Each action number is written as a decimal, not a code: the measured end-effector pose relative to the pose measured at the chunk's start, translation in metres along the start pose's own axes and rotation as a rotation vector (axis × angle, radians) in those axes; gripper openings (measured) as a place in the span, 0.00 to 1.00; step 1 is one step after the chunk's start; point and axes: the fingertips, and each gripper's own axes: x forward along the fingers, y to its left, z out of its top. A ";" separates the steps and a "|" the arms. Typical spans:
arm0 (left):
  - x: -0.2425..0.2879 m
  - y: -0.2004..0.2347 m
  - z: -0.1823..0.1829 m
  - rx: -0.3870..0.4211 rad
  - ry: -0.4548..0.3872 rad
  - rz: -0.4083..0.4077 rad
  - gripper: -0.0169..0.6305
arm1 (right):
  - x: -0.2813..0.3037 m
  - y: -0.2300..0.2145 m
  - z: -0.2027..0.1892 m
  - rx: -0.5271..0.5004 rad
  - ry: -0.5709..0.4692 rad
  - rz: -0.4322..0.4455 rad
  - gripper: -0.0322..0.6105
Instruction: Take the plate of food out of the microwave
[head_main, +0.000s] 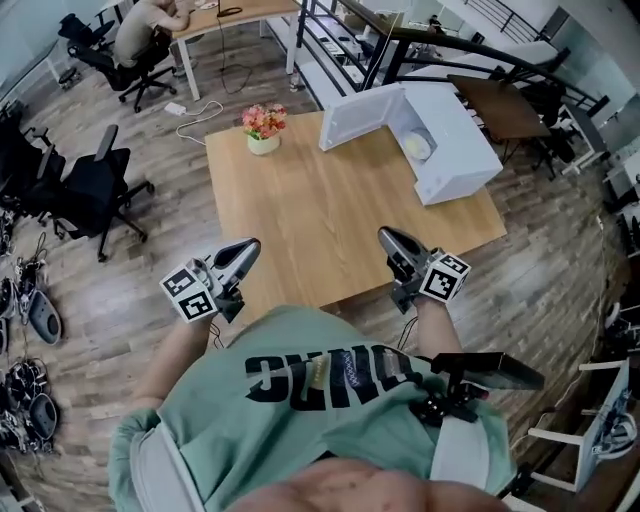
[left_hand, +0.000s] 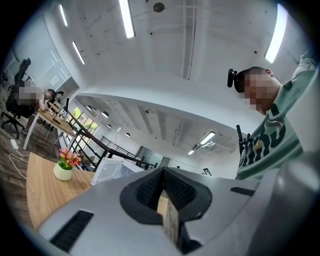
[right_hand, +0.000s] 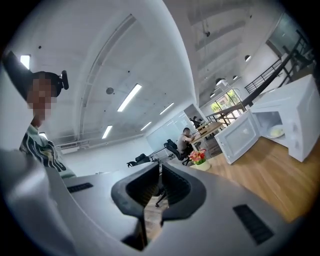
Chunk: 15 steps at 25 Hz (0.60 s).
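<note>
Open office, wood-plank floor (head_main: 150, 290). Wooden table (head_main: 330, 220) fills the centre of the head view. White microwave (head_main: 465, 155) sits at the table's 1 o'clock corner, its door (head_main: 358, 116) swung open toward 11 o'clock. Plate (head_main: 417, 146) with food is inside the microwave cavity, untouched.

Both grippers are at the table's near edge, well apart from the microwave, roughly level. Left gripper (head_main: 250, 246) is at 7 o'clock, tips pointing toward 1 o'clock, jaws together, nothing between them. Right gripper (head_main: 386, 237) is at 5 o'clock, tips pointing toward 11 o'clock, jaws closed and empty.

Flower pot (head_main: 264, 130) is on the table at 11 o'clock, just left of the open door. Bare tabletop lies between the grippers and the microwave.

Black office chair (head_main: 95, 190) is at 9 o'clock off the table. Seated person (head_main: 145, 30) is at a desk at 11 o'clock, far off.
</note>
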 end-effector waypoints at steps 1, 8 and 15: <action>-0.005 0.012 0.004 0.002 0.004 -0.007 0.03 | 0.015 -0.001 0.002 0.004 0.003 -0.009 0.06; -0.003 0.070 0.022 -0.014 0.017 -0.054 0.03 | 0.080 -0.028 0.019 0.055 0.041 -0.071 0.06; 0.032 0.098 0.019 -0.025 0.040 0.002 0.03 | 0.097 -0.126 0.036 0.169 -0.003 -0.136 0.06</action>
